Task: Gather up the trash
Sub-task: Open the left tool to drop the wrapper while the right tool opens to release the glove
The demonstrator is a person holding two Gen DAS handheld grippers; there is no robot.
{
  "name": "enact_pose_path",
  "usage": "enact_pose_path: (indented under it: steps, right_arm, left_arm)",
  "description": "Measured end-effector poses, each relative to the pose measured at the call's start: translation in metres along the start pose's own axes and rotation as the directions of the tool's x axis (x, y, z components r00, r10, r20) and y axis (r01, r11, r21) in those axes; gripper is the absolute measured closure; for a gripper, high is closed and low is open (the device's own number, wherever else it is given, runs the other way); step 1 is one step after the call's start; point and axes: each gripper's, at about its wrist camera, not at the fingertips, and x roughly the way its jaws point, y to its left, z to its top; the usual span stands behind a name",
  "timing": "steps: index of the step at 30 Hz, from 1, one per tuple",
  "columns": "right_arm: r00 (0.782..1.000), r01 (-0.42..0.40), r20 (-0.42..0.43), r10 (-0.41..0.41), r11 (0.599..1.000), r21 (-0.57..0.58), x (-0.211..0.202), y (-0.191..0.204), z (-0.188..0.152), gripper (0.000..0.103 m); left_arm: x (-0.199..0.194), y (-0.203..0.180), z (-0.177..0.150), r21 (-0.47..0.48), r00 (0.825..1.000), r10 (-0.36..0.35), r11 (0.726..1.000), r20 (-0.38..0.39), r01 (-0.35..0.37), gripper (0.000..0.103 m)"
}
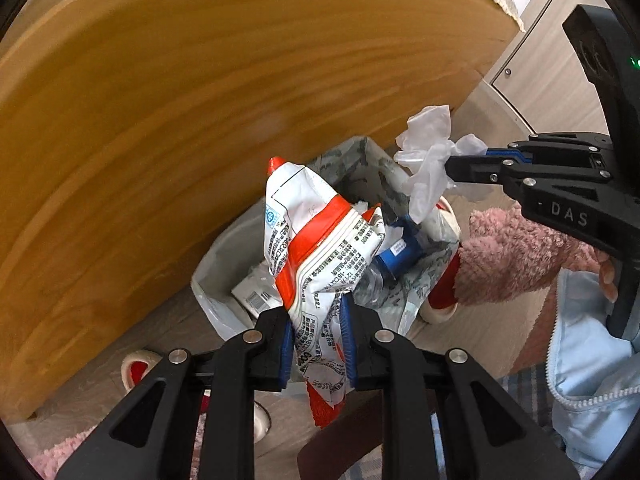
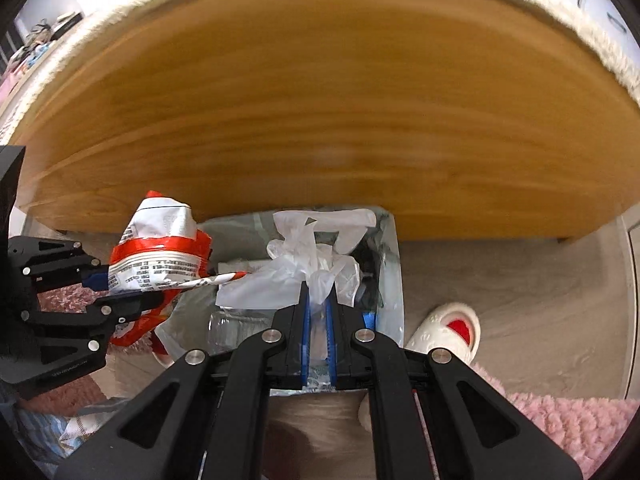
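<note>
A: Trash first: the red-and-white snack wrapper (image 1: 316, 252) sits clamped between the blue pads of the left gripper (image 1: 318, 340), and the crumpled clear plastic glove (image 2: 312, 268) is pinched in the right gripper (image 2: 318, 320).

B: Jaws on both closed, then?

A: Yes. The left pair is closed on the wrapper's lower part, with a red-fringed end hanging below the pads. The right pair is nearly together, squeezing a thin twist of the glove while the rest fans out toward twelve o'clock.

B: How are the grippers posed?

A: Both tilt steeply downward, fingers aimed at the bin (image 1: 224, 248) on the floor. In the left wrist view the right gripper (image 1: 460, 168) comes in from three o'clock, glove (image 1: 428, 156) dangling over the bin's far corner. In the right wrist view the left gripper (image 2: 120, 288) enters from nine o'clock with the wrapper (image 2: 160, 248) just beside the bin's (image 2: 390, 264) left edge.

B: What's in the bin?

A: It has a plastic liner and already holds a blue-capped clear bottle (image 1: 394, 256) and a small barcoded box (image 1: 256, 292).

B: And farther out?

A: A wooden panel (image 1: 200, 100) fills the view from ten to one o'clock behind the bin. A white-and-red slipper (image 2: 444, 334) lies on the floor at four o'clock in the right view, with a pink fluffy sleeve (image 1: 516, 256) beside the bin in the left view.
</note>
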Motion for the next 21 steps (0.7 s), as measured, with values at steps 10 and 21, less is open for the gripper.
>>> enact_pose_path:
  steps: [10, 21]
  right_arm:
    - [0.994, -0.01, -0.106, 0.014, 0.999, 0.039, 0.037, -0.007, 0.002, 0.096]
    - [0.987, 0.013, -0.162, -0.009, 1.0, 0.027, 0.066, -0.002, 0.013, 0.096]
  left_arm:
    - [0.037, 0.007, 0.003, -0.024, 0.996, -0.022, 1.0, -0.085, 0.02, 0.085]
    - [0.075, 0.007, 0.006, -0.035, 0.99, -0.003, 0.999, -0.144, -0.002, 0.085]
